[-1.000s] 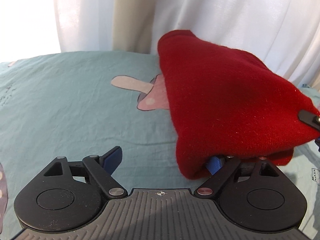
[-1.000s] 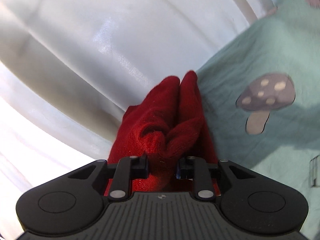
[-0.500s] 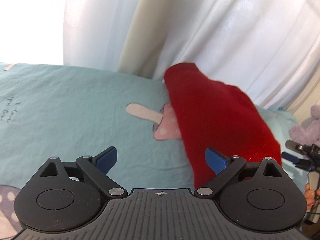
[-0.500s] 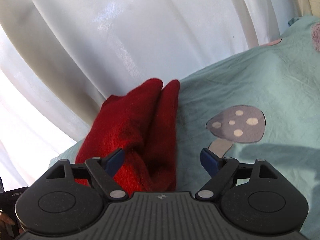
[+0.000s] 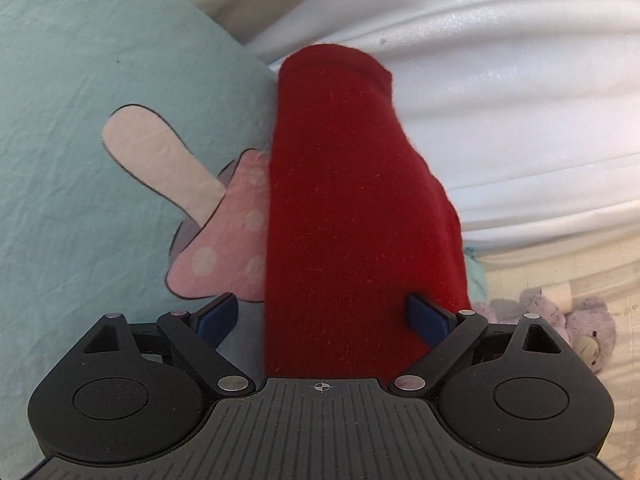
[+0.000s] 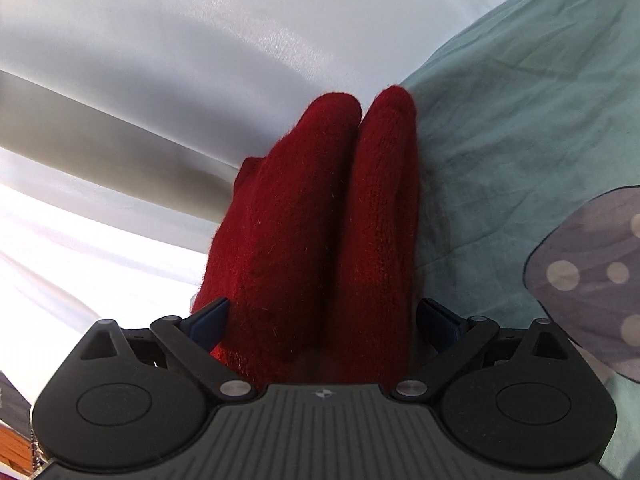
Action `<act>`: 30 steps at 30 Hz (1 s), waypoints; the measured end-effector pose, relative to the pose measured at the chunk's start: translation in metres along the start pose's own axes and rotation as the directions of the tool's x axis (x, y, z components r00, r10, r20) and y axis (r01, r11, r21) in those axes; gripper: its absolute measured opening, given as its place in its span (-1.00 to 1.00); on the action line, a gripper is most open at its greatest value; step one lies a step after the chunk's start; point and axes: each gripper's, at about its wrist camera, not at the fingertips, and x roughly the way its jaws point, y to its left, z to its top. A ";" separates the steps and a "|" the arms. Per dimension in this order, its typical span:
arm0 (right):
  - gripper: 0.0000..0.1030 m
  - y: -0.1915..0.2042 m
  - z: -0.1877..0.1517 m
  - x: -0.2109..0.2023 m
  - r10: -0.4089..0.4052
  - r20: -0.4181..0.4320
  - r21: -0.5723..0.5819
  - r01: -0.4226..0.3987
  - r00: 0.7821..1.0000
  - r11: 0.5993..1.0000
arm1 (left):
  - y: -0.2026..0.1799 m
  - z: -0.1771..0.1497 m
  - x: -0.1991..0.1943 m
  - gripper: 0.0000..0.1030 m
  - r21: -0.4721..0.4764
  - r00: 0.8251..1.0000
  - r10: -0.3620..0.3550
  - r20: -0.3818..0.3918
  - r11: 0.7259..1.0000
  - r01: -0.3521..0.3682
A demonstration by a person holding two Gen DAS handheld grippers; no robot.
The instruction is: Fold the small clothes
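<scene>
Red fuzzy knit garment, plain, no pattern. Bedsheet pale teal, printed with pink white-dotted mushroom and grey-purple white-dotted mushroom. Curtain white, glossy. Stuffed toy lavender. Left tongs and right tongs black, blue pads.

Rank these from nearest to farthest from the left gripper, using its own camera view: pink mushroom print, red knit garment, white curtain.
1. Red knit garment: between the open fingers of the left gripper.
2. Pink mushroom print: on the bedsheet, left of the garment.
3. White curtain: behind the garment, upper right.
</scene>
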 end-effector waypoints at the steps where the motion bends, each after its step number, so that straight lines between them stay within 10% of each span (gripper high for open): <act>1: 0.88 0.002 0.001 0.002 0.004 0.008 -0.011 -0.004 1.000 1.000 | -0.003 0.002 0.002 0.77 0.013 1.000 -0.011 0.000 1.000 0.011; 9: 0.20 0.027 -0.004 0.010 -0.047 0.052 -0.084 0.051 0.998 0.995 | -0.028 0.001 -0.004 0.26 0.101 0.999 0.016 0.035 0.995 -0.020; 20: 0.15 0.102 -0.028 -0.003 0.029 0.087 -0.184 -0.013 0.996 0.983 | -0.052 -0.020 -0.061 0.13 0.125 0.990 0.005 0.143 0.992 -0.023; 26: 0.15 0.139 -0.043 0.011 0.127 0.052 -0.247 -0.110 0.991 0.963 | -0.073 -0.037 -0.129 0.17 0.177 0.952 0.109 0.286 0.970 -0.165; 30: 0.46 0.147 -0.051 0.040 0.080 0.018 -0.289 -0.071 0.997 0.955 | -0.064 -0.052 -0.137 0.25 0.170 0.895 0.286 0.343 0.918 -0.358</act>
